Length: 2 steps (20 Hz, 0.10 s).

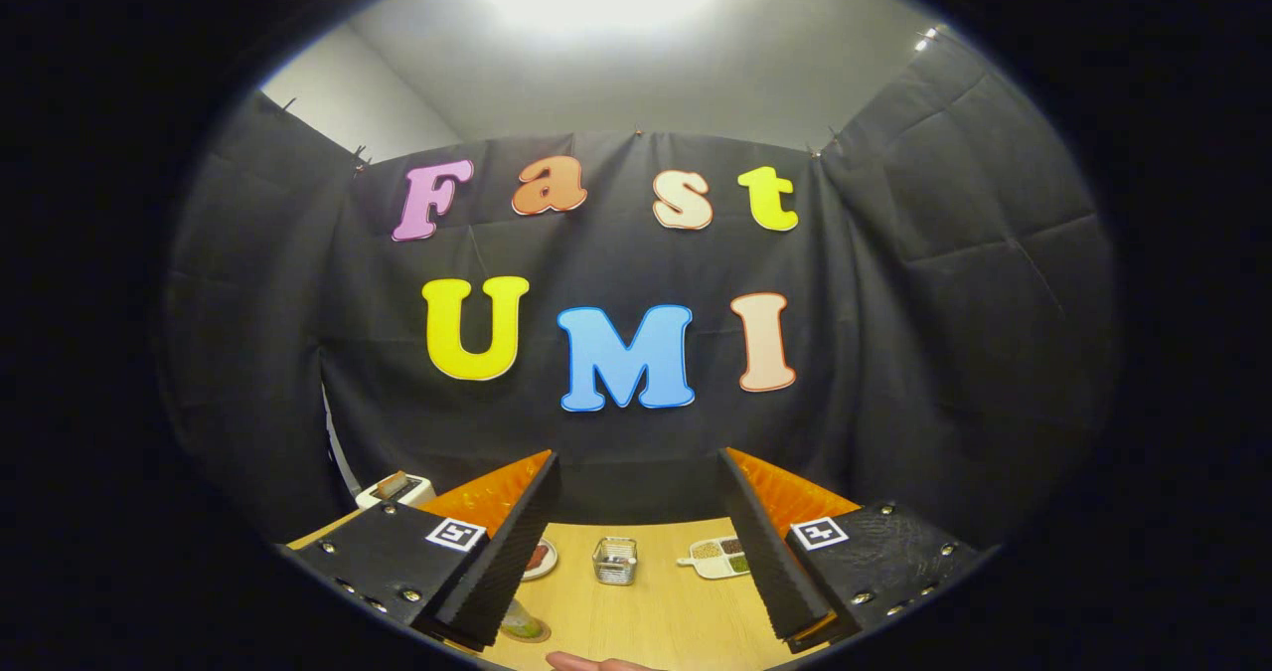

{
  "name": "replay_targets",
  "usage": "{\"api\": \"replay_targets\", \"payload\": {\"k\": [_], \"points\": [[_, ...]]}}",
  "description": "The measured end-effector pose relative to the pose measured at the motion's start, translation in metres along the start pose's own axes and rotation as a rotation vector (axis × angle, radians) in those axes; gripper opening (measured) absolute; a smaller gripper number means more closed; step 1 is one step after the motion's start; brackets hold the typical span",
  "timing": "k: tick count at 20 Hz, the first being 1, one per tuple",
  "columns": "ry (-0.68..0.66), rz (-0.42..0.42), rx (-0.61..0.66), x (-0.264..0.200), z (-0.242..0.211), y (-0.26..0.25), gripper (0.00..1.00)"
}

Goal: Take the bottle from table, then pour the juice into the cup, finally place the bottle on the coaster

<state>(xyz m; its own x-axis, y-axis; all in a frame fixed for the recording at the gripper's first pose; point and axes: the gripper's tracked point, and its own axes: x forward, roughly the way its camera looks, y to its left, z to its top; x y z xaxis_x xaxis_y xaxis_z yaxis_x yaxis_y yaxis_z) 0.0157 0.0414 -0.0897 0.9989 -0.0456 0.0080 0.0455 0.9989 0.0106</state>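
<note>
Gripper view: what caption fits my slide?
Open gripper above the wooden table, small clear cup between its fingers, beyond them.

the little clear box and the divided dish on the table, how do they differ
The clear box is square and see-through, beyond the open claw, between its fingers. The divided dish is flat, pale and handled, with brown and green fillings, partly behind one finger. Both rest on the wooden table near the back.

Claw (636, 542) spread open above table (646, 611), glass cup (615, 561) beyond the fingers
</note>
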Motion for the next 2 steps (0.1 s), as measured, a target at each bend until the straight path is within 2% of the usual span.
{"api": "replay_targets", "payload": {"k": [2], "points": [[0.001, -0.001, -0.015, 0.0032, -0.0173, -0.0118, 0.96]]}}
